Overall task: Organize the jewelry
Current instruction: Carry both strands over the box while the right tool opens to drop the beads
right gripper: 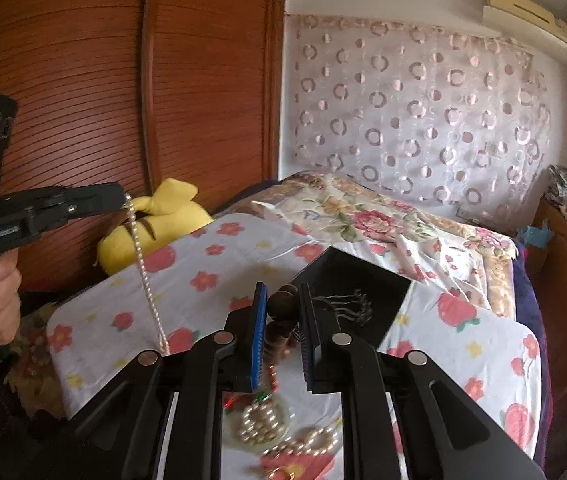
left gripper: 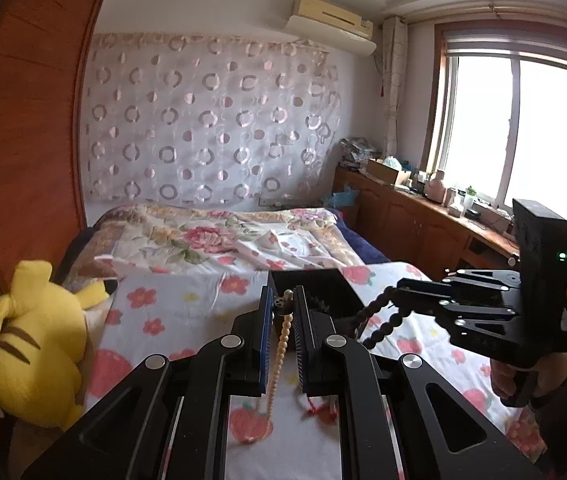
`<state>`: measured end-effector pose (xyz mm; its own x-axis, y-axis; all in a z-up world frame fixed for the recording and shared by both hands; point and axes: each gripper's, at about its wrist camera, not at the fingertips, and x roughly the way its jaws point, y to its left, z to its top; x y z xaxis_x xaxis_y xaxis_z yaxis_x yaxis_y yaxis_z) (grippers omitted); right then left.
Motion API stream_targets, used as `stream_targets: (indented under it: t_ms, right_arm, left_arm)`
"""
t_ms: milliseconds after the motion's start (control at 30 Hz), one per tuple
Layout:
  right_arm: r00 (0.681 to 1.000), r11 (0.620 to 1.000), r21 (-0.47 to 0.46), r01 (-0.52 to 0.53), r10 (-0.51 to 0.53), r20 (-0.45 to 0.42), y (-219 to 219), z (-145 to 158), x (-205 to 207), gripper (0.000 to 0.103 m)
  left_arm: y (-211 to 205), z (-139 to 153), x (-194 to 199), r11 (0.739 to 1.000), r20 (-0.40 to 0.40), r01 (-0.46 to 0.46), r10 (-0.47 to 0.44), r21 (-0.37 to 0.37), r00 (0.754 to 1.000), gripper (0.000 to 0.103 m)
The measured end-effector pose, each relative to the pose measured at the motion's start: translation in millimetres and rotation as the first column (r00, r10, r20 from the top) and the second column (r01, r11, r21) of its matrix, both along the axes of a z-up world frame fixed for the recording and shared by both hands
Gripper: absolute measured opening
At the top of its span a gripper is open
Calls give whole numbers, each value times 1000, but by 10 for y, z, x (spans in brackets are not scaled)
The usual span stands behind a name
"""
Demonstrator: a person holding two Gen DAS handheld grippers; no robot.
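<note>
My left gripper is shut on a cream bead strand that hangs down between its blue pads toward the flowered sheet. The right wrist view shows the same left gripper with the pearly strand dangling from it. My right gripper is shut on a dark brown bead strand. In the left wrist view, the right gripper holds that dark strand looping down. A black box lies on the bed just beyond both grippers.
More pearl jewelry and a red-corded piece lie on the sheet below the grippers. A yellow plush toy sits at the bed's left edge by the wooden wardrobe. A cluttered wooden cabinet runs under the window.
</note>
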<state>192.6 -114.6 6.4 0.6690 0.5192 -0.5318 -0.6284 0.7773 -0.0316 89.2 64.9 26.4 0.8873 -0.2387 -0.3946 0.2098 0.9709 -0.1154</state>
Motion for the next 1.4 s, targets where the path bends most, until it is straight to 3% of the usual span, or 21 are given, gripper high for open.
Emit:
stream_targets:
  t_ms: [67, 367, 500, 700, 767, 800, 833, 967, 1033, 1100, 1233, 1400]
  right_arm:
    - [1000, 1000, -7, 17, -17, 7, -2, 17, 96, 17]
    - [998, 998, 14, 63, -63, -18, 8, 19, 478, 17]
    - [997, 998, -4, 70, -70, -23, -21, -74, 489, 17]
    - [996, 997, -6, 82, -82, -47, -61, -212, 541, 17]
    - [995, 997, -4, 81, -82, -48, -65, -218, 545, 17]
    - [996, 997, -6, 81, -81, -45, -67, -216, 545, 17]
    - [996, 997, -7, 79, -80, -43, -69, -217, 545, 17]
    - [997, 997, 1, 75, -75, -37, -59, -213, 532, 17]
    - [997, 998, 1, 70, -70, -32, -38, -208, 513, 17]
    - [997, 998, -4, 68, -69, -24, 0, -187, 497, 17]
    - [997, 997, 0, 75, -75, -18, -4, -179, 509, 17]
    - [996, 996, -4, 88, -88, -12, -7, -137, 573, 17]
  left_arm:
    - [-25, 47, 50, 1000, 8, 2, -2, 5, 1000, 0]
    - [-203, 112, 348, 998, -19, 28, -27, 50, 999, 0]
    - [-139, -301, 455, 997, -135, 45, -37, 60, 990, 0]
    - [-84, -1146, 632, 989, -358, 78, -28, 125, 933, 6]
    - [-103, -1308, 665, 984, -403, 95, -28, 148, 915, 14]
    - [-115, -1375, 675, 983, -425, 112, -41, 145, 905, 25]
    - [-134, -1406, 679, 982, -432, 120, -46, 147, 901, 32]
    - [-240, -1505, 714, 971, -440, 145, -47, 192, 897, 31]
    - [-221, -1487, 763, 974, -451, 152, -62, 167, 890, 12]
    - [-225, -1476, 777, 975, -453, 162, -76, 155, 888, 4]
    - [-252, -1387, 739, 976, -411, 157, -82, 152, 908, 3]
    - [-278, -1068, 792, 984, -335, 133, -87, 117, 938, 3]
